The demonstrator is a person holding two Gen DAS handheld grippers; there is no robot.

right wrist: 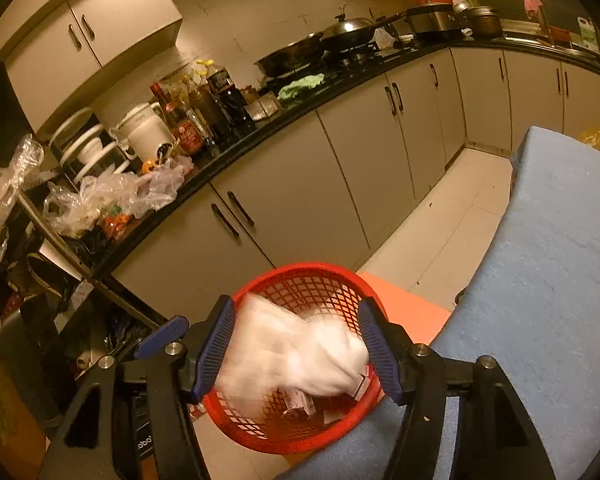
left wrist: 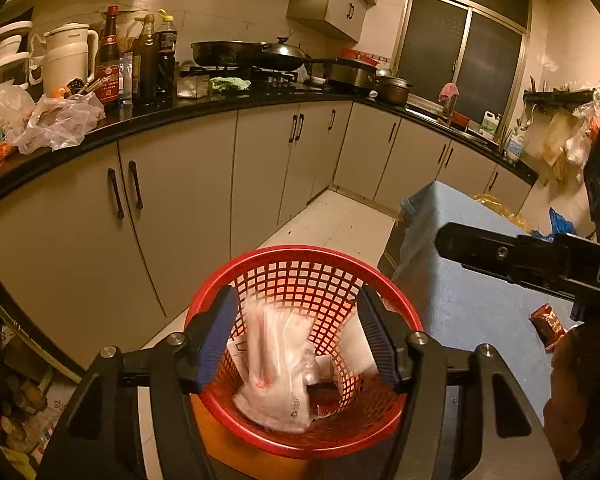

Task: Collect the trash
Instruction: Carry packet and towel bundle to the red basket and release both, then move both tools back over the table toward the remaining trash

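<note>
The trash in play was two soft, pale pieces, both over the red mesh basket [left wrist: 300,344]; in the left wrist view a clear plastic wrapper with red print [left wrist: 278,376] hung blurred between the fingers of the left tongs [left wrist: 300,344], and in the right wrist view a white crumpled bag [right wrist: 296,352] sat blurred between the fingers of the right tongs [right wrist: 296,344]. Both looked nearly weightless, limp and crushable, with a slick film surface; I judged that neither was fragile, that a pinch on a bunched fold near the middle would hold better than an edge, and that such light pieces could drift or cling to a pad on release.

The left tongs stood open, with a clear gap at either side of the wrapper, which looked to be dropping free; the right tongs were also spread wide; the bag reached toward both pads, but the blur left it uncertain whether they still pressed on it, and I took it as let go.

Both tongs pointed steeply downward into the basket, which stood on an orange surface [right wrist: 412,312] just beside the blue-covered desk [left wrist: 480,288]; in the left view the right tongs came in from 3 o'clock, and an orange snack packet [left wrist: 548,324] lay on the desk at 3 o'clock from the basket, uncollected.
</note>
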